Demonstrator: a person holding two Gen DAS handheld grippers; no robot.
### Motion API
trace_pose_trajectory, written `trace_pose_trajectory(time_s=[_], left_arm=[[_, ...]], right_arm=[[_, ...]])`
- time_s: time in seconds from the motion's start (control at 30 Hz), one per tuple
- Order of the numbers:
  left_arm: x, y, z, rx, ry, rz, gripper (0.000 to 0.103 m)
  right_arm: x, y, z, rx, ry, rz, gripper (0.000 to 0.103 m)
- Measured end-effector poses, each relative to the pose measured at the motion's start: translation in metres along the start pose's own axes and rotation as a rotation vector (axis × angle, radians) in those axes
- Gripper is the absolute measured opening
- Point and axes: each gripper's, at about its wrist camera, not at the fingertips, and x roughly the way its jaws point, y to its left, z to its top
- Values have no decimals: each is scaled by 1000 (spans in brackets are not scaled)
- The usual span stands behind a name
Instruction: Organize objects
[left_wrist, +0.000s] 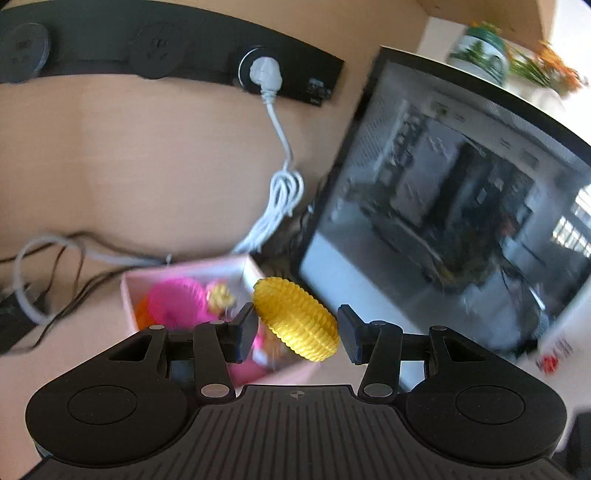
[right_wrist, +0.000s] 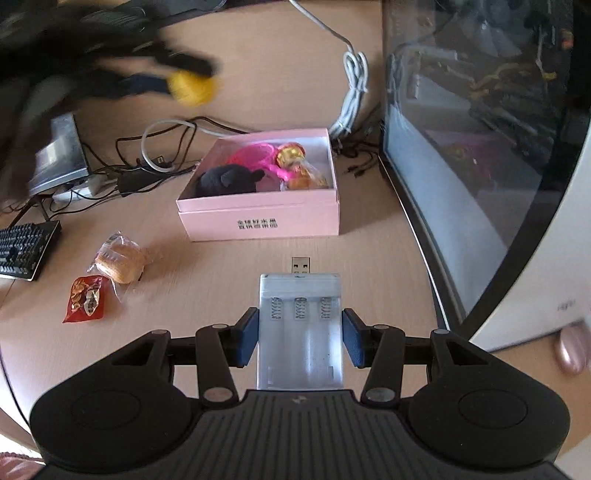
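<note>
Pink cardboard makes the box (right_wrist: 258, 218) that sits in the middle of the desk (right_wrist: 369, 258), and everything here is told from that box. Inside it lie a pink toy (right_wrist: 255, 157), a black soft thing (right_wrist: 225, 181) and a wrapped sweet (right_wrist: 295, 162). They look already put away.

Left of the box, a wrapped bun (right_wrist: 120, 260) and a red snack packet (right_wrist: 86, 299) lie on the bare desk. I think they wait their turn. Further left is a dark keyboard (right_wrist: 24, 251), and behind it a bunch of cables (right_wrist: 147, 162).

Above the box, toward its far left corner, the left gripper (left_wrist: 297, 330) carries a yellow ridged ball (left_wrist: 295, 319). The ball sits between the jaws, touching the left one, with a small gap showing at the right one. The picture is blurry, so I cannot tell if it is squeezed tight or being let go. It hangs over the box's edge, likely so it can fall in.

In front of the box, near its right half, the right gripper (right_wrist: 299, 338) is clamped on a clear battery case (right_wrist: 300, 332). Its plug (right_wrist: 301, 265) points at the box, ready to go in next.

Right of the box stands a big glass-fronted case (right_wrist: 480, 166), so there is little room on that side.
</note>
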Motion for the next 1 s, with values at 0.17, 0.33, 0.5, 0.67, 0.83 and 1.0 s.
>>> trace_pose_trajectory(time_s=[0.17, 0.33, 0.5, 0.67, 0.83, 1.0], left_arm=[[38, 4, 3, -14, -49, 101, 52], [37, 11, -10, -30, -31, 101, 52], [7, 23, -43, -96, 35, 162, 52], [-3, 26, -101, -153, 159, 217, 52], [-7, 20, -141, -162, 257, 275, 52], [-24, 9, -151, -70, 241, 311, 52]], right_arm=[[-8, -2, 5, -56, -60, 25, 47], [8, -6, 11, -90, -37, 59, 48], [22, -19, 0, -116, 38, 58, 69], [45, -28, -14, -23, 156, 38, 69], [68, -23, -25, 19, 229, 21, 69], [77, 7, -29, -125, 227, 11, 53]])
